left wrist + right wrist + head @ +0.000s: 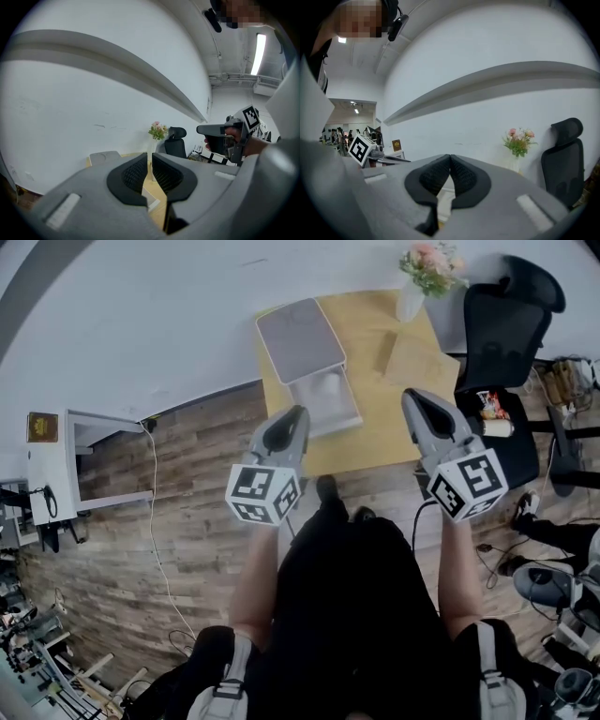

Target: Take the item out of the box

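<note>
Grey-lidded, the box (302, 341) is seen open on the yellow table (394, 437), with a pale item (328, 387) lying in its tray. The left gripper (298, 414) is held just short of the tray, which lies at its 1 o'clock. From the right gripper (418, 397) the box lies at 9 o'clock. Both pairs of jaws are pressed together, with nothing clamped.

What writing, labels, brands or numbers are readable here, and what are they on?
No text is readable.
Cube on the left gripper: black-and-white square pattern, no letters.
Cube on the right gripper: the same.
Brown plaque on the white cabinet: too small to read.
Packets on the black chair: print too blurred.
</note>
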`<state>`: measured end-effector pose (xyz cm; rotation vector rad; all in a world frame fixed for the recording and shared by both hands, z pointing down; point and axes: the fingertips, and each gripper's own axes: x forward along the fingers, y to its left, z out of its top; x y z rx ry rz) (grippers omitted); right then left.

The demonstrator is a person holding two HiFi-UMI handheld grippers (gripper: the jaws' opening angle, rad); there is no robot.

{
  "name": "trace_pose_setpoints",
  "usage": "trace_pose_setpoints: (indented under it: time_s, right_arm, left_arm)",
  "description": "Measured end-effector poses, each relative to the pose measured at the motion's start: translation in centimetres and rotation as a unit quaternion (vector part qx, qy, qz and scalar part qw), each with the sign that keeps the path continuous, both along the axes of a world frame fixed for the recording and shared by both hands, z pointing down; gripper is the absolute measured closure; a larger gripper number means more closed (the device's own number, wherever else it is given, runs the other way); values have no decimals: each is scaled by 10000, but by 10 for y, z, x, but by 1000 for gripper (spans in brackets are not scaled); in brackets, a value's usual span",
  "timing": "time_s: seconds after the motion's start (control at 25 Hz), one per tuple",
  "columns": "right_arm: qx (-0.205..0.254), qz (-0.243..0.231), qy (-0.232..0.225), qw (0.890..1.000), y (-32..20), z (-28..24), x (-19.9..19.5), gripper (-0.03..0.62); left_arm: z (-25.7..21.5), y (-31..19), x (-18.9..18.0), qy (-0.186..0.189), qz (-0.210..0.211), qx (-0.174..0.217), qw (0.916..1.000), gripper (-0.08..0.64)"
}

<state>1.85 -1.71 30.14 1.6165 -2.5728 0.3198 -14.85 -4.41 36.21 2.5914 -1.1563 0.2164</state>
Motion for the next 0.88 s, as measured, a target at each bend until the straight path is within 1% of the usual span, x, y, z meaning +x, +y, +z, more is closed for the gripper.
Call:
trace_pose_setpoints:
  time_s: [0.2,0.44,0.6,0.72,0.88]
  right_arm:
    - [-41,70,103,9999,-18,6,-14,589]
    - [-177,107,211,9996,-36,17,-32,589]
    - [-268,106,308,9991,-45,25,-42,589]
    - [-331,70,291,9990,-49,29,-48,589]
    - [-399,27,268,9988,-57,35,-47,589]
  left_arm:
    - [11,-20,-8,5,184,-79,9998,524]
    - [17,-36,-21,75,219,-105,9997,524]
    - [24,-43,-26,45,266,-190,9995,523]
    - [28,-44,-29,-8,278,-224,9994,523]
    - [34,-51,-27,-73,243,-271,9993,523]
